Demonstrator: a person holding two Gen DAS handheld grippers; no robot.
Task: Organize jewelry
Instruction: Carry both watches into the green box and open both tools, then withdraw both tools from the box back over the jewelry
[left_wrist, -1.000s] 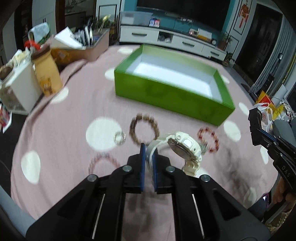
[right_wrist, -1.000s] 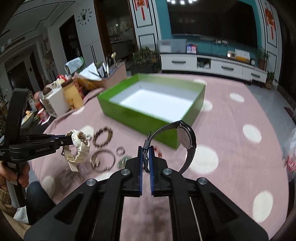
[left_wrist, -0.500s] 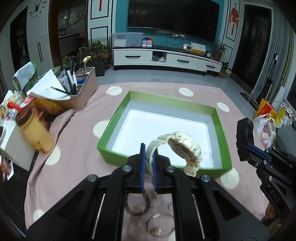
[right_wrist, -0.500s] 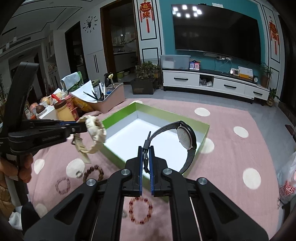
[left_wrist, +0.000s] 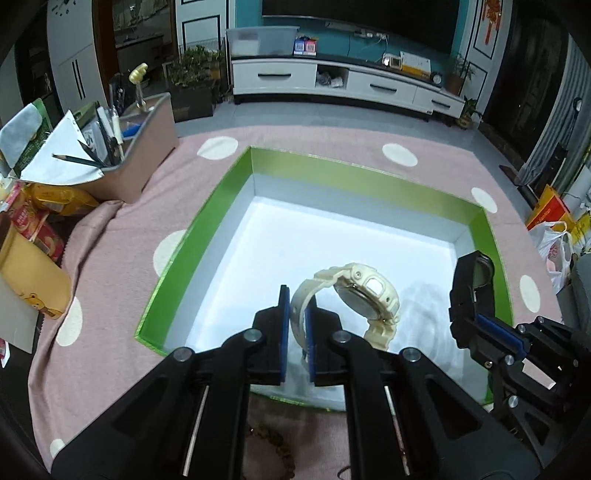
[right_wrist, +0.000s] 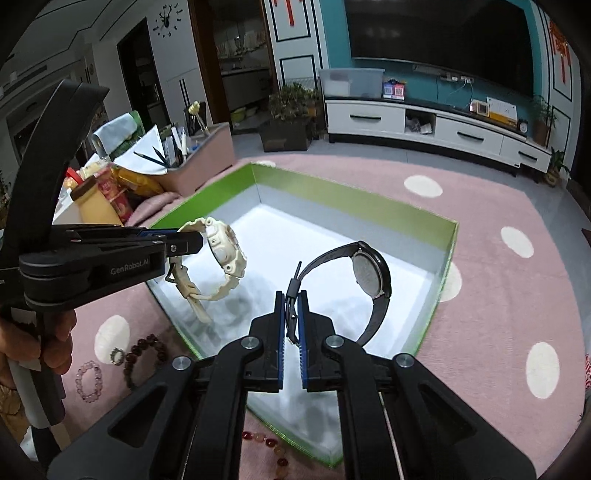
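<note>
Two watches hang over the green box (right_wrist: 354, 199) right now, and neither has been set down. On the left, the left gripper (left_wrist: 296, 317) has its blue pads pinched tight on the strap of the cream watch (left_wrist: 354, 295), which dangles above the near half of the box's white floor. To the right of it, the right gripper (right_wrist: 291, 321) is clamped on the buckle end of the black watch (right_wrist: 369, 273), whose round face hangs over the right part of the box, close to the right wall. Both watches look lifted clear of the floor, with faint shadows beneath them.

By my reckoning the job is barely begun. The box holds nothing yet, and dropping these two in would be the first pieces stored. Plenty is left on the pink spotted cloth (right_wrist: 498, 295) near the box's front left corner: a pale pink bead bracelet (right_wrist: 88, 380), a dark bead bracelet (right_wrist: 144, 354) and a small ring (right_wrist: 117, 355). A red bead strand (right_wrist: 264, 443) lies by the near edge, partly hidden behind the right gripper.
</note>
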